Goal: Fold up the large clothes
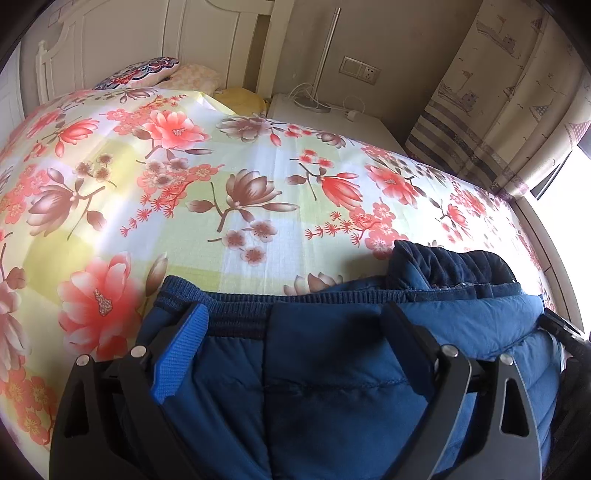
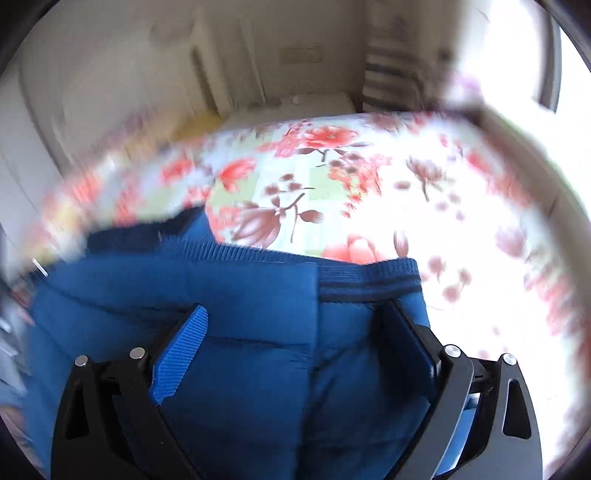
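A blue padded jacket [image 1: 332, 369] lies on the flowered bed sheet [image 1: 221, 166], its ribbed dark hem [image 1: 240, 299] towards the far side. A darker bunched part [image 1: 454, 266] rests on its right end. My left gripper [image 1: 295, 310] is over the jacket, open wide, with fabric lying between the blue-padded fingers [image 1: 181, 354]. In the blurred right wrist view the same jacket [image 2: 240, 295] fills the lower half, its ribbed hem [image 2: 369, 273] at the top. My right gripper [image 2: 295, 306] also stands open wide over it, near the jacket's right edge.
The bed sheet [image 2: 332, 166] stretches far beyond the jacket. Pillows [image 1: 147, 72] lie by the white headboard [image 1: 129, 29]. A white nightstand [image 1: 332, 114] with a lamp pole [image 1: 328, 55] and cables stands at the far corner. A patterned curtain [image 1: 498, 92] hangs at the right by a bright window.
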A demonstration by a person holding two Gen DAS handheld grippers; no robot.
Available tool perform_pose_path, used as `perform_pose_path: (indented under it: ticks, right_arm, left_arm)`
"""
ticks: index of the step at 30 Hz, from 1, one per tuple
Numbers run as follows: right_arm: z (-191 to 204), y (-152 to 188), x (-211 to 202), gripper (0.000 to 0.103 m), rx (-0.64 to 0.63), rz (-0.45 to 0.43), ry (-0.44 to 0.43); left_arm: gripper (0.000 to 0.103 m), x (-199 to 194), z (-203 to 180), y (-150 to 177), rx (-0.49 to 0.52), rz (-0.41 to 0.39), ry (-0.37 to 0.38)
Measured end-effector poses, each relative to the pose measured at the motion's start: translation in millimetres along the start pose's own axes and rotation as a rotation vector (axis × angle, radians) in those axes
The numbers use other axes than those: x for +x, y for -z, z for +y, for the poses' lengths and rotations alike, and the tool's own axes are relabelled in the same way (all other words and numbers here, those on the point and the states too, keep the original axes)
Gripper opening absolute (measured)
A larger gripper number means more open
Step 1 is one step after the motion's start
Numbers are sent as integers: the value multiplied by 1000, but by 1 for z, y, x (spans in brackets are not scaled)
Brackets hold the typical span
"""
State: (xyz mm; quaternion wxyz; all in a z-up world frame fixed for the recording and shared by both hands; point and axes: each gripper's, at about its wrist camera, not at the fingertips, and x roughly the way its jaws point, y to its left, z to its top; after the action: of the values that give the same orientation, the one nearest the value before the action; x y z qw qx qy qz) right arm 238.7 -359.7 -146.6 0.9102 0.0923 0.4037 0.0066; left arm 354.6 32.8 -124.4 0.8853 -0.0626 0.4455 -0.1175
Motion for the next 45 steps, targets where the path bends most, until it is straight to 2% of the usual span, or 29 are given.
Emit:
perform_pose_path:
  ticks: [3,6,8,9,11,13,14,16,19,21,25,28,31,34,35,37,38,41,44,45]
  right_arm:
    - [22,2,5,86,-97,3,112]
    - [17,0,3,86,-77,2,85]
    - [18,-2,-11,86,-66,-28,118]
    - [24,-2,-23,86,-73,-57,131]
    - [43,-3,-45,87,-108,-99,71]
    - [74,-1,-60,88,-198,-118,31]
    - [99,5,-66,88,-282,-110,8]
    - [135,20,-65,90,-408,-80,-10]
    - [166,50,-30,90,-545,0,44]
    - [161,56,-19,91,-503,3,22]
    - [152,53,-19,91,-463,9,19]
    - [144,51,-30,91,-441,-9,45]
    - [114,45,-46,91,-382,-39,83]
    - [64,42,-47,91,-274,-26,136]
    - [49,42,-43,91,-225,-14,115]
    - [17,44,-38,91,-88,-5,-10]
    - [15,44,-37,91,-79,-5,-16]
    - [30,46,-34,91,-146,-6,60]
    - [30,46,-37,91,-135,-11,51]
    - [31,46,-44,91,-128,-32,77]
  left_arm:
    - [94,0,0,0,-1,0,0]
    - [94,-1,0,-1,-2,1,1]
    - [93,-5,-1,-1,-5,-11,-15]
    - [93,-12,-4,0,-4,-27,-48]
    - [93,-29,-15,3,8,-60,-88]
    - [93,-50,-41,10,62,-101,-68]
    - [95,-61,-60,16,109,-126,-65]
    - [101,-70,-88,28,188,-150,-92]
    - [101,-47,-114,54,274,-108,-165]
    - [101,-18,-120,69,316,-46,-212]
    - [101,-20,-113,68,282,-49,-180]
    - [101,-30,-92,65,205,-67,-171]
    - [101,-58,-64,63,130,-133,-181]
    - [100,-72,-27,60,82,-143,-246]
    - [100,-72,-14,59,53,-127,-241]
    - [100,-65,17,59,-61,-73,-148]
    - [100,-63,24,60,-94,-65,-122]
    - [100,-61,30,59,-123,-48,-91]
    - [100,-65,30,60,-125,-64,-91]
    - [100,-67,30,61,-128,-73,-103]
